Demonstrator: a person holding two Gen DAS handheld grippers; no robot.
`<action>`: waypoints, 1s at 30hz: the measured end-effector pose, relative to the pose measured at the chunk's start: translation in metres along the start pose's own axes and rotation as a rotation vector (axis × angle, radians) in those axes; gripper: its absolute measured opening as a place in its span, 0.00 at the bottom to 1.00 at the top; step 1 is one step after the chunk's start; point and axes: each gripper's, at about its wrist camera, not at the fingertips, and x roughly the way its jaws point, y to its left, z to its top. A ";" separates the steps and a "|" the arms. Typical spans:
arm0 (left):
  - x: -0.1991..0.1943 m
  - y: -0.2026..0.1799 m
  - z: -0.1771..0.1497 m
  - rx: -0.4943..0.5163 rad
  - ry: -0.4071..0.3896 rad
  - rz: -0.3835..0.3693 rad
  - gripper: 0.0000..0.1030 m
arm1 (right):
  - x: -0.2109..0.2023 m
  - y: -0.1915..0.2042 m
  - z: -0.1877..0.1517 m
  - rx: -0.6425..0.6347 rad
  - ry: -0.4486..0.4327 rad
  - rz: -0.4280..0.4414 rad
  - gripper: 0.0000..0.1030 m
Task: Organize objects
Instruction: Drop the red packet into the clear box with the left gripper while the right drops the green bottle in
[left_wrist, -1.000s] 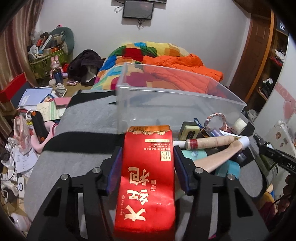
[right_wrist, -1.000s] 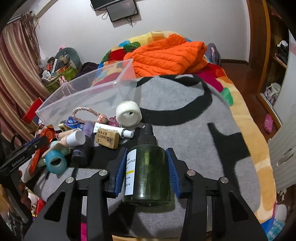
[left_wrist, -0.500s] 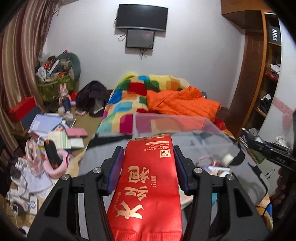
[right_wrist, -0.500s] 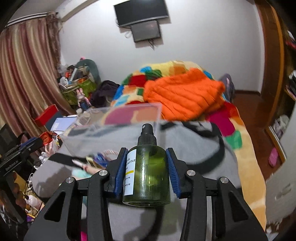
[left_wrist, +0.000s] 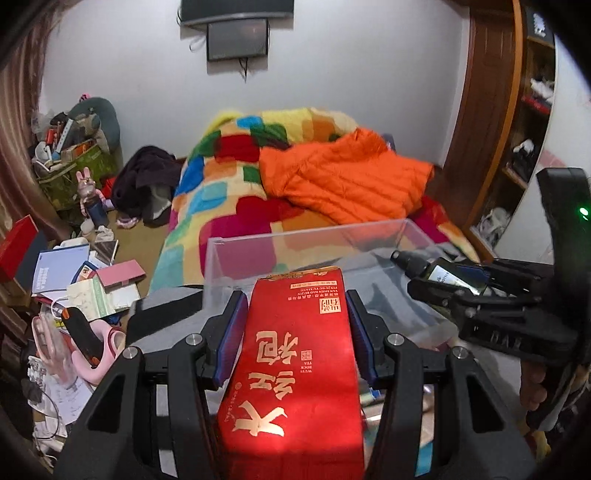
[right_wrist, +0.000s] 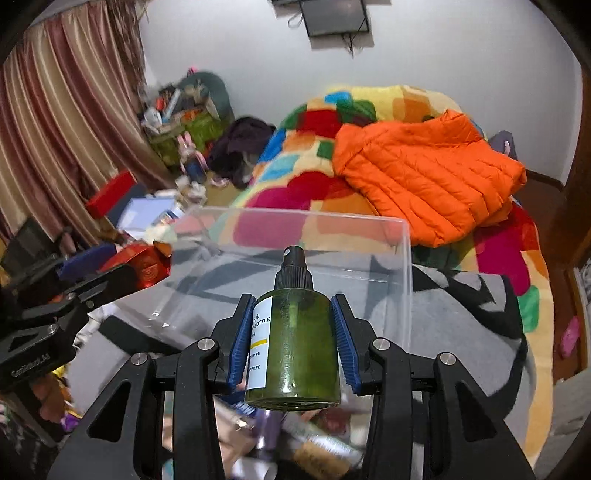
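My left gripper is shut on a red tea packet with gold lettering, held up over the near wall of a clear plastic bin. A green spray bottle with a black pump top sits between the blue pads of my right gripper, which is shut on it just before the same clear bin. In the left wrist view the right gripper and its bottle come in from the right above the bin. In the right wrist view the left gripper and packet show at the left.
The bin stands on a grey and black blanket on a bed with a patchwork cover and an orange jacket. Small loose items lie blurred below the right gripper. Books and boxes litter the floor at left.
Both grippers have risen with their loads and moved over the clear bin's near side. The pile of small items has dropped below the view. Each gripper now shows in the other's view.
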 end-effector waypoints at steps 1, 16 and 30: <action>0.007 -0.001 0.002 0.002 0.017 0.005 0.51 | 0.005 0.003 0.001 -0.014 0.009 -0.012 0.37; 0.037 -0.009 0.000 0.036 0.116 0.011 0.53 | 0.013 0.025 -0.007 -0.148 0.041 -0.096 0.38; -0.039 -0.005 -0.018 0.016 -0.044 0.039 0.92 | -0.059 0.019 -0.028 -0.144 -0.109 -0.094 0.65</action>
